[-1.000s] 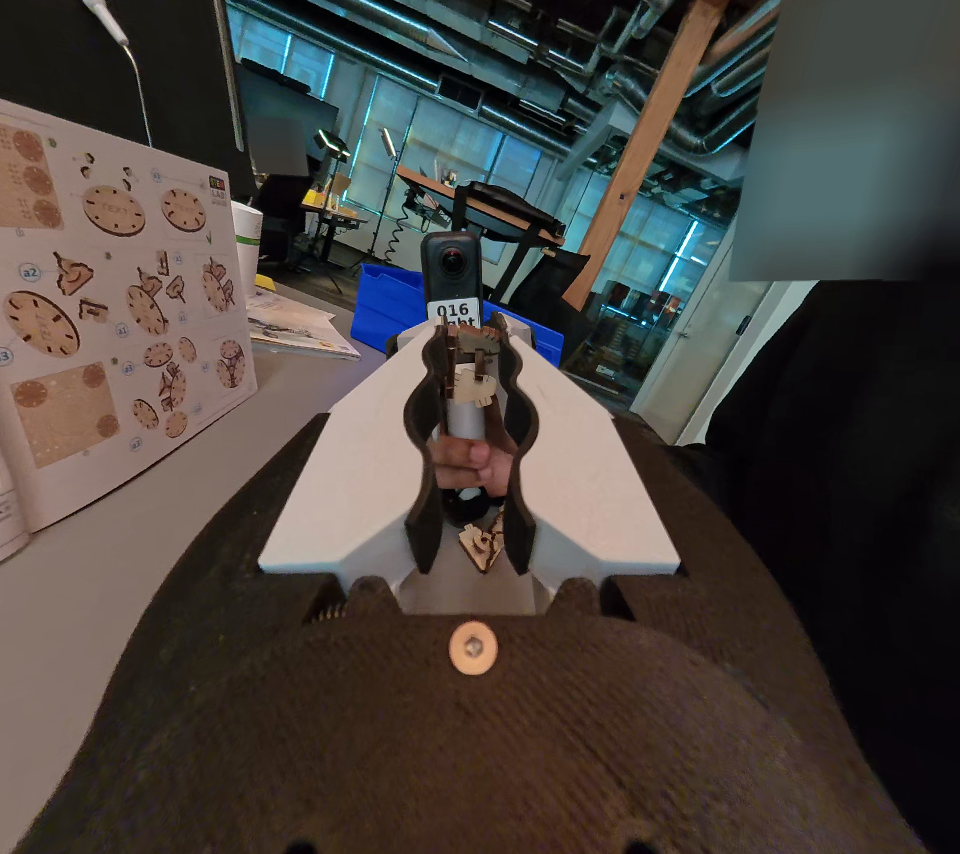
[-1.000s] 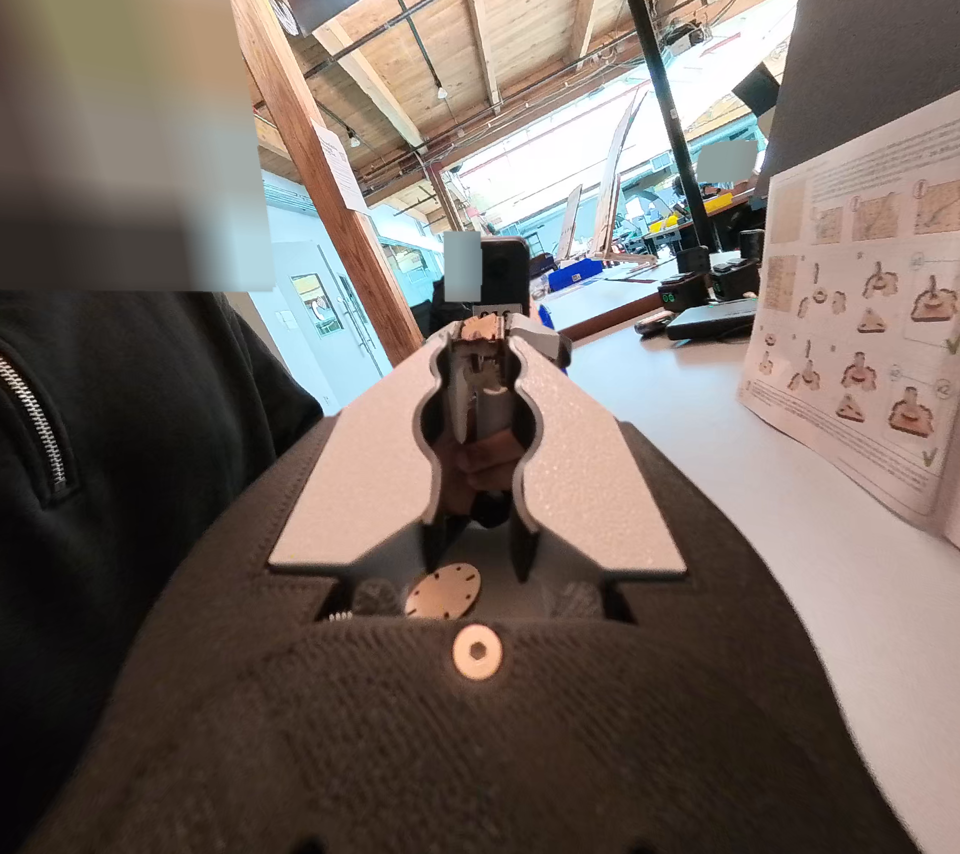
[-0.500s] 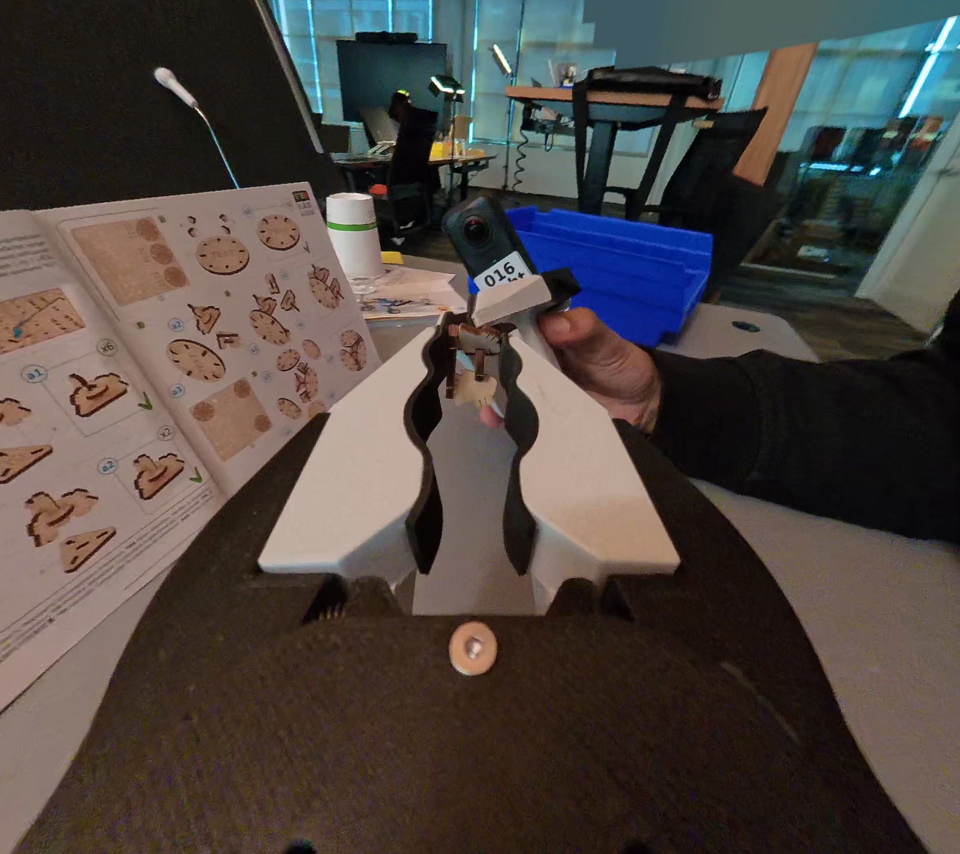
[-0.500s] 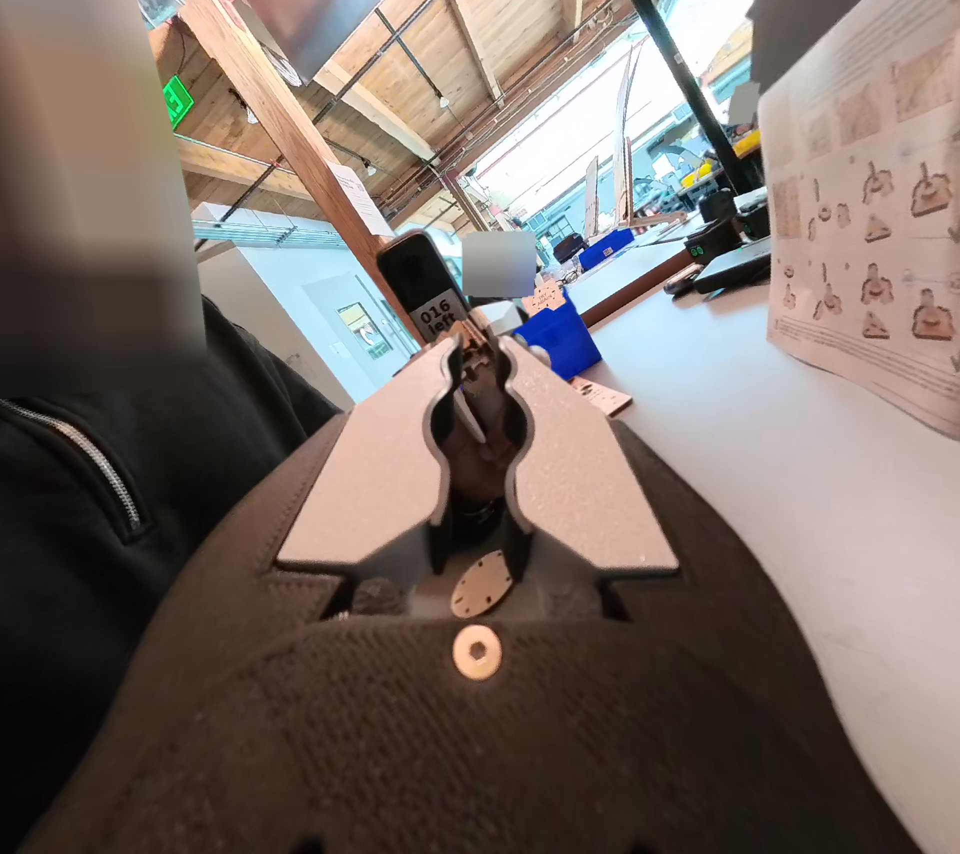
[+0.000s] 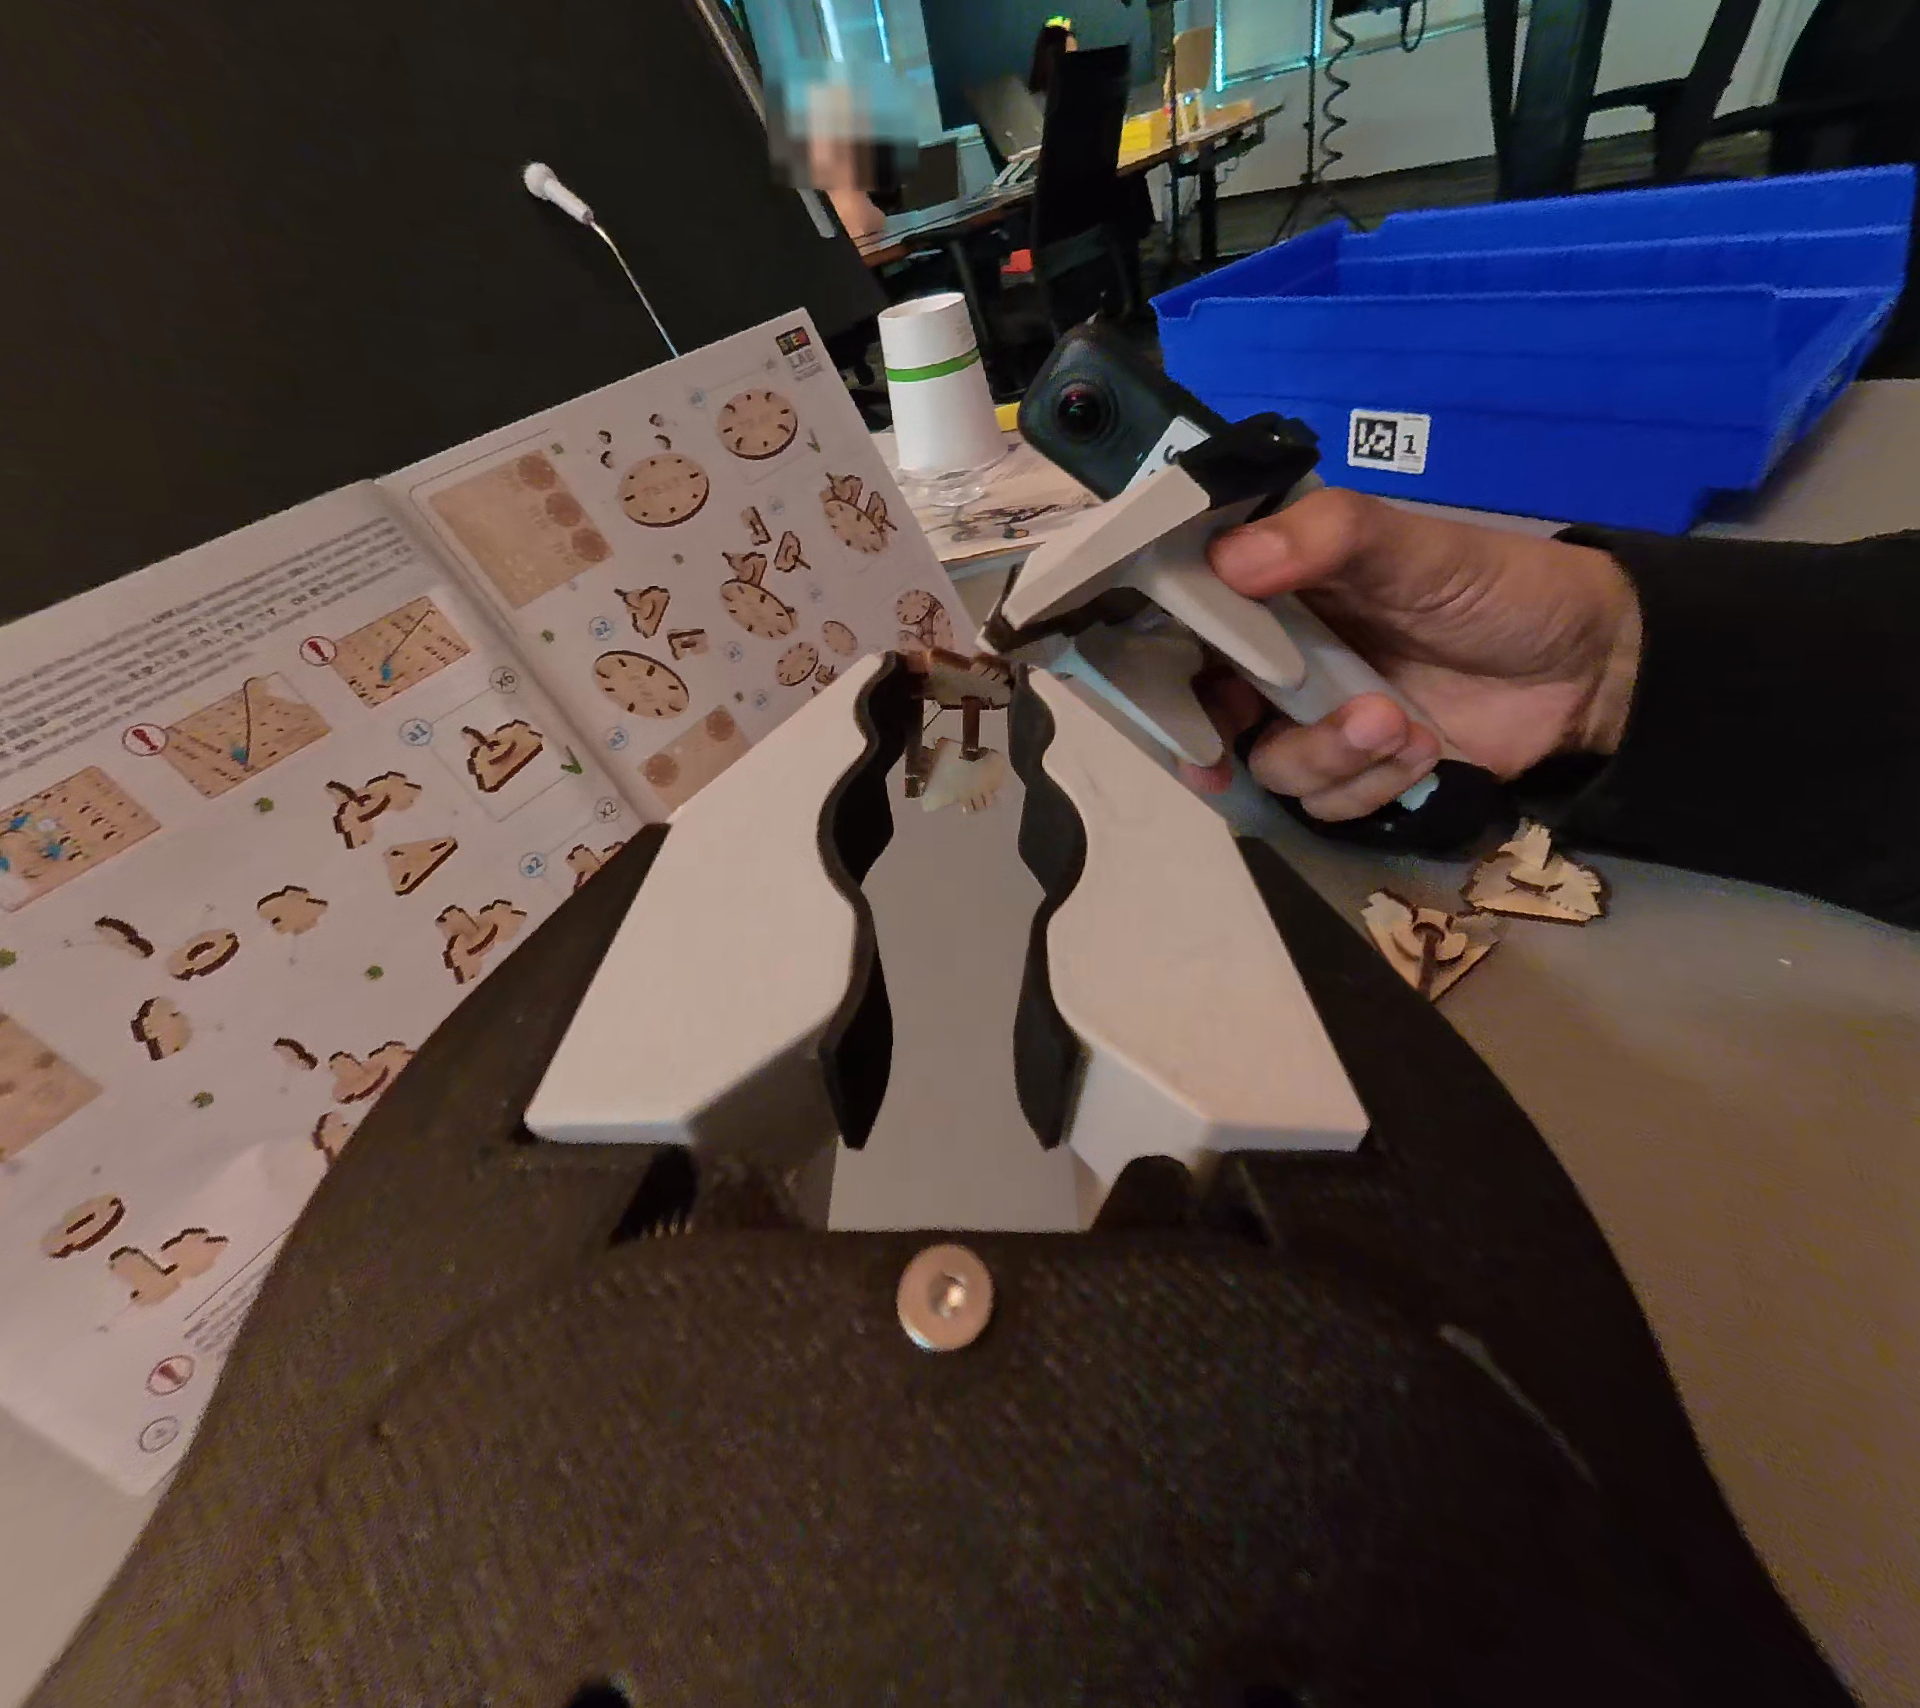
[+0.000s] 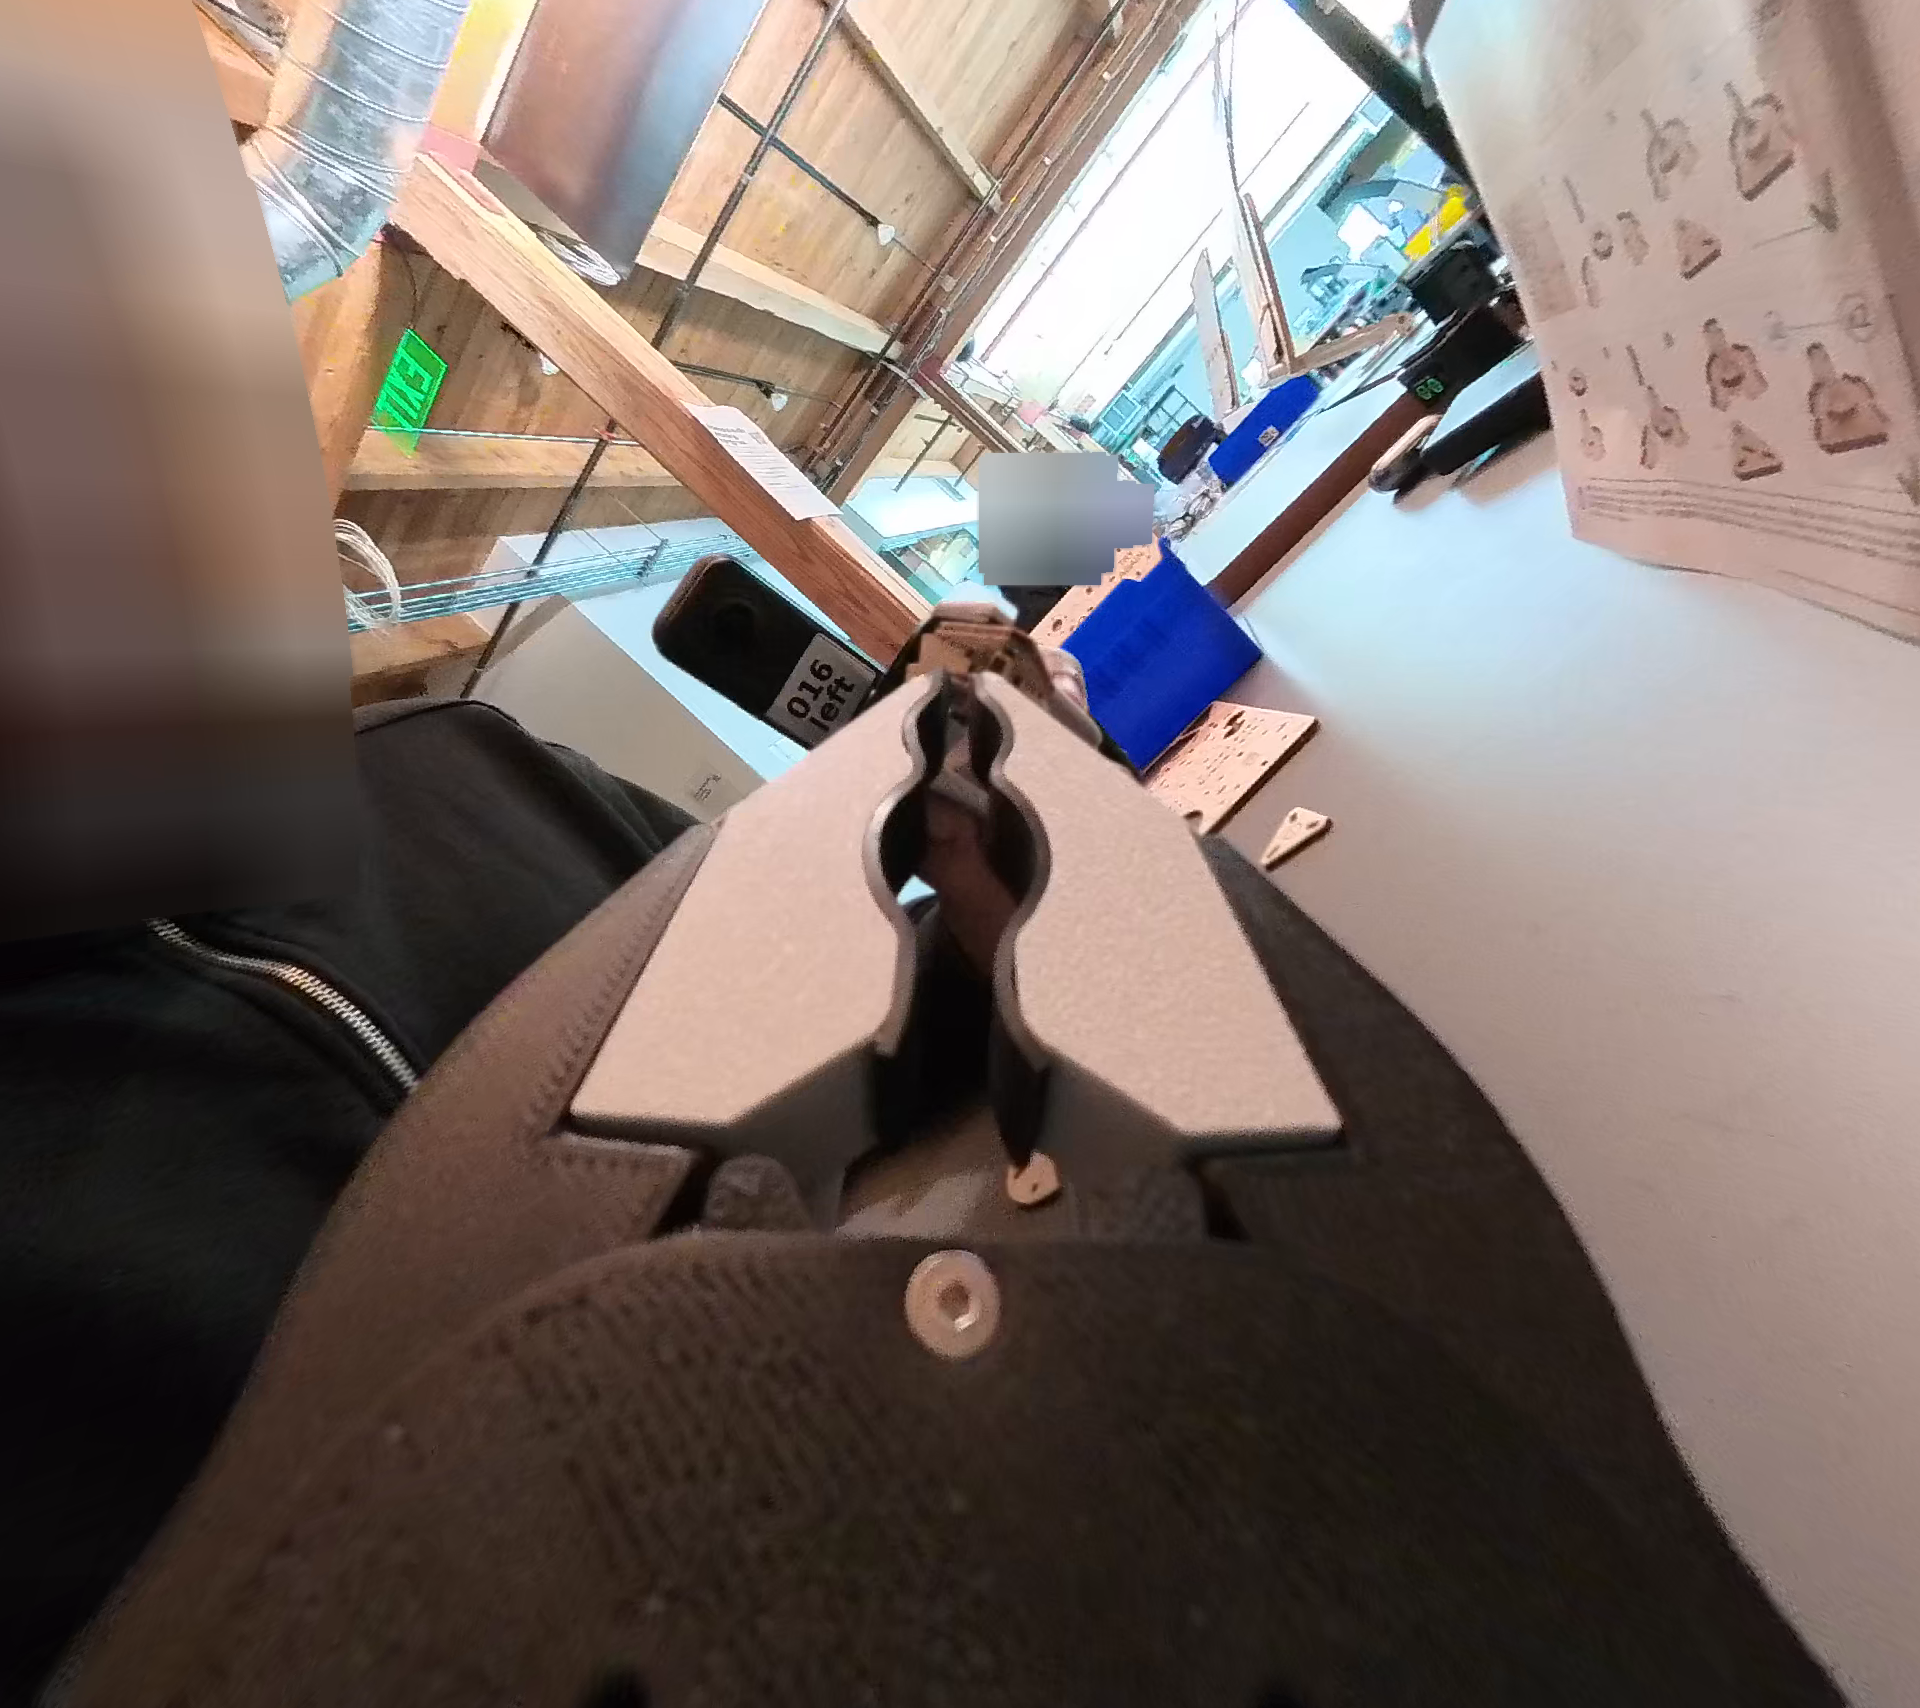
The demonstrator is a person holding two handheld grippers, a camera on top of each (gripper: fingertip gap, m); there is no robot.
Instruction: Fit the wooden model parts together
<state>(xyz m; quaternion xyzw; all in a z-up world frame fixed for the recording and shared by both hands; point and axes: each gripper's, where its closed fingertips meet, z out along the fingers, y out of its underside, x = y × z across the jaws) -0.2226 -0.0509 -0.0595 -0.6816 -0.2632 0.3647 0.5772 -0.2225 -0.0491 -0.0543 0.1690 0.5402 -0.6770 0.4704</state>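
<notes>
My left gripper [image 5: 954, 692] is shut on a small wooden assembly [image 5: 961, 765], two toothed plates joined by pegs, held upright between its black pads above the grey table [image 5: 1662, 1139]. My right gripper [image 5: 997, 635], held by a hand [image 5: 1455, 650], comes in from the right. Its fingers are shut, and their tips meet at the rim of the assembly's upper plate. In the right wrist view the right gripper [image 6: 961, 687] shows shut fingertips with the assembly [image 6: 977, 635] just beyond them. I cannot tell if the tips pinch the plate.
An open instruction booklet [image 5: 416, 723] stands at the left. Blue bins [image 5: 1558, 370] and a white cup [image 5: 930, 380] are behind. Two toothed wooden parts [image 5: 1455, 920] lie at the right. A punched wooden sheet [image 6: 1236, 754] and a small triangular piece [image 6: 1294, 832] lie on the table. Left and right tips are no more than a few centimetres apart.
The right gripper's fingers closed from apart to shut. It shifted from straight ahead of the left gripper to its right side. The left gripper tilted down toward the table, still holding the assembly.
</notes>
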